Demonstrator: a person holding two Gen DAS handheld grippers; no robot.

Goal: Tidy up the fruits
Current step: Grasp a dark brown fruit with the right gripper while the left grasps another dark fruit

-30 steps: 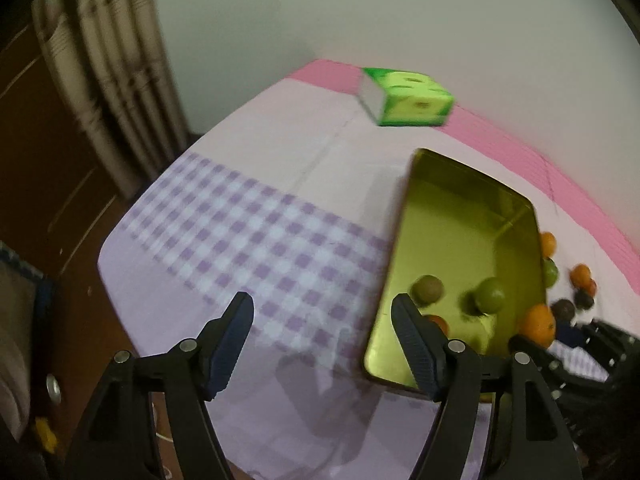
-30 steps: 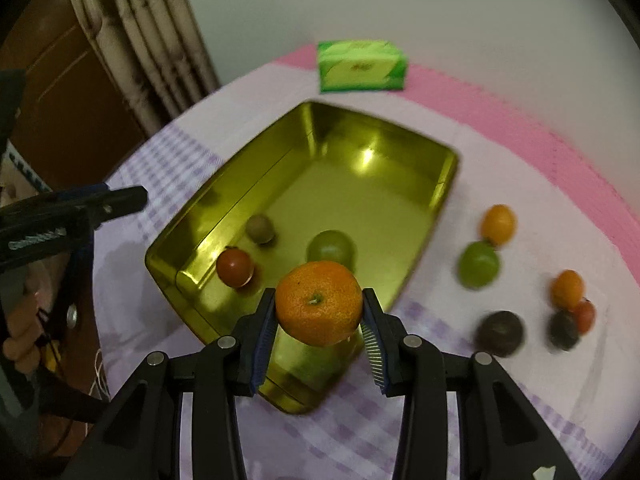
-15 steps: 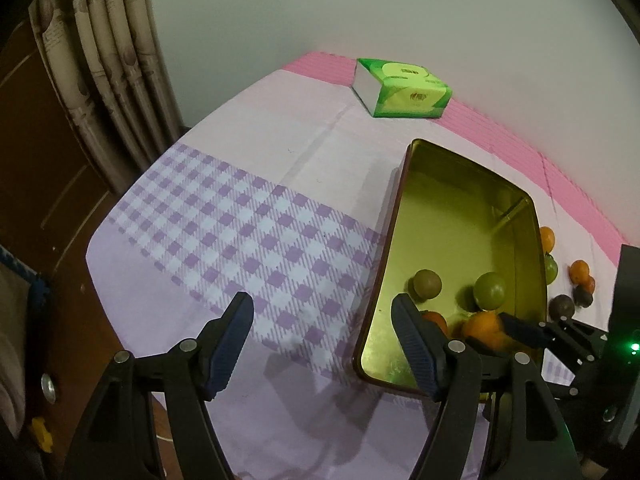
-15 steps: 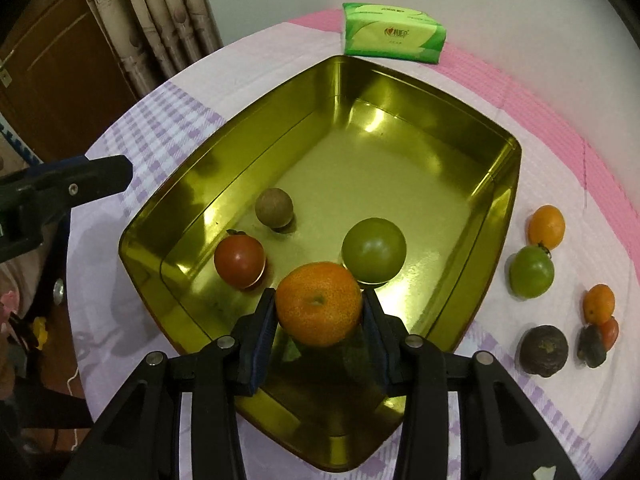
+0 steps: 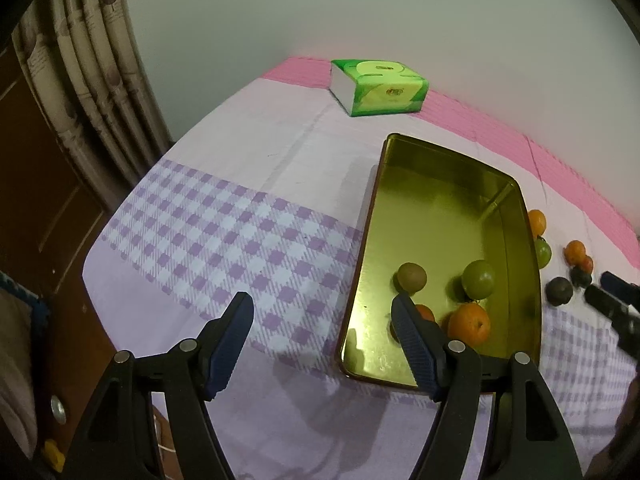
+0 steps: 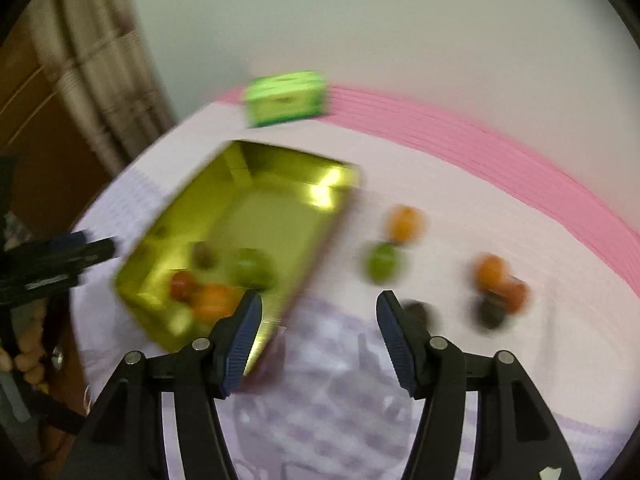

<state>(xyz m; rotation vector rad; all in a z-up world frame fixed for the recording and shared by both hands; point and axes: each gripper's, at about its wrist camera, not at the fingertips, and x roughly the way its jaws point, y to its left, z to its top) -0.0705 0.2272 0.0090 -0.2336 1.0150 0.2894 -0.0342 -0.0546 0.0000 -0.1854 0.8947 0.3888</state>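
A gold metal tray (image 5: 436,184) (image 6: 248,160) sits on the cloth-covered table. In it lie an orange (image 5: 469,323) (image 6: 214,300), a green fruit (image 5: 478,278), a brown fruit (image 5: 412,277) and a red fruit (image 5: 424,312), half hidden by a finger. My left gripper (image 5: 322,340) is open and empty, above the cloth just left of the tray. My right gripper (image 6: 318,338) is open and empty, above the cloth right of the tray; its view is blurred. Several fruits lie on the cloth right of the tray: an orange (image 6: 404,222), a green one (image 6: 380,266), dark ones (image 6: 416,314).
A green tissue box (image 5: 380,86) (image 6: 286,98) stands at the back by the pink border of the cloth. A curtain (image 5: 96,92) and a brown door are off the table's left edge. The right gripper's tips show at the right edge of the left wrist view (image 5: 612,300).
My right gripper has let go of the orange, which now lies in the tray, and has opened and pulled back to the right. The left gripper has barely moved.
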